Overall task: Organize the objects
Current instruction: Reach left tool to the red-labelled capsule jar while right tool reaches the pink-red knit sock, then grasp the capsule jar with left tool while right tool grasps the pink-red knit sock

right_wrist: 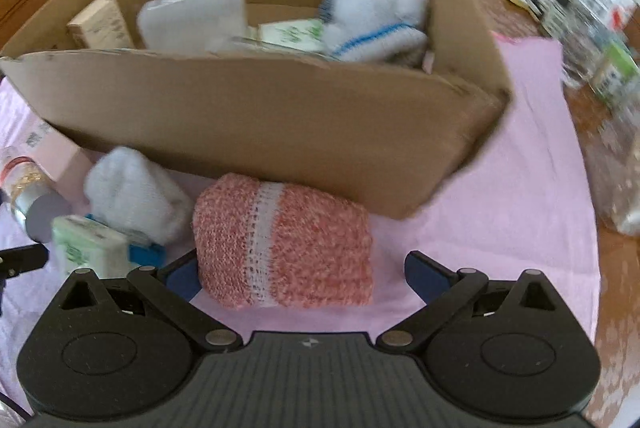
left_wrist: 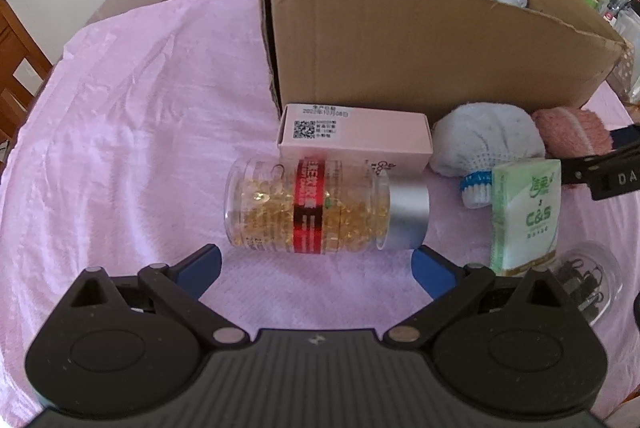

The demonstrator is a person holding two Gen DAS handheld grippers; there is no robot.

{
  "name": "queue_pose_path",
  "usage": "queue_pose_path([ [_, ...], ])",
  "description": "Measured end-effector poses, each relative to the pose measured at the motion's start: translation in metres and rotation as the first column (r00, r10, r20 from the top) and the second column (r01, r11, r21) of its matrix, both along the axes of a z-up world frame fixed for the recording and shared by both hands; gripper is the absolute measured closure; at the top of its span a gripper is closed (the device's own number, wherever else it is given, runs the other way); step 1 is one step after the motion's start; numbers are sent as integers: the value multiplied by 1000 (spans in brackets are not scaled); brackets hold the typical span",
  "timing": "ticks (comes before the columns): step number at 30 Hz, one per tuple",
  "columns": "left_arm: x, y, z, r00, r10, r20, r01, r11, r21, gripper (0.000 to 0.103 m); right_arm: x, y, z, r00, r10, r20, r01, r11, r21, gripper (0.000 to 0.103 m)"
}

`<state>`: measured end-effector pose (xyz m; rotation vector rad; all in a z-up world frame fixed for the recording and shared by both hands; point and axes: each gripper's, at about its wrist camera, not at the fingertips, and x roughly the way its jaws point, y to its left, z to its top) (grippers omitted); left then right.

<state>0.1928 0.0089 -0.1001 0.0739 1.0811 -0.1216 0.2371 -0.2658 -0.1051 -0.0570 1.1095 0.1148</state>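
Just in front of the cardboard box point(right_wrist: 256, 124), on the pink cloth point(left_wrist: 120, 132), the loose items are seen lined along its near wall. Right gripper point(right_wrist: 300, 276): jaws spread wide, nothing pinched; the pink knitted roll point(right_wrist: 284, 244) lies between the blue fingers point(right_wrist: 428, 278), close against the left one, apart from the right. Its long axis runs across the jaw opening, parallel to the box wall, so closure would act on its ends. Left gripper point(left_wrist: 316, 268): jaws likewise spread and empty; the capsule bottle point(left_wrist: 320, 208) lies on its side just ahead of the tips, silver cap toward the right finger, long axis also across the opening. Each gripper is judged nearer its own item. Behind the bottle a pink carton point(left_wrist: 356, 140) stands against the box; a white knitted bundle point(left_wrist: 484, 140) and a green tissue pack point(left_wrist: 524, 216) lie to the bottle's right.

Right view motion-blurred; box contents only partly made out. A clear lidded container point(left_wrist: 588, 280) at the left view's edge is cut off, contents unclear
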Motion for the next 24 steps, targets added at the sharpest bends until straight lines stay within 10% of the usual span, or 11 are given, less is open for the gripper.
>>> queue_pose_path([
  [24, 31, -10, -1, 997, 17, -70, -16, 1000, 12, 0, -9, -5, -7, 998, -41, 50, 41, 999, -11, 0],
])
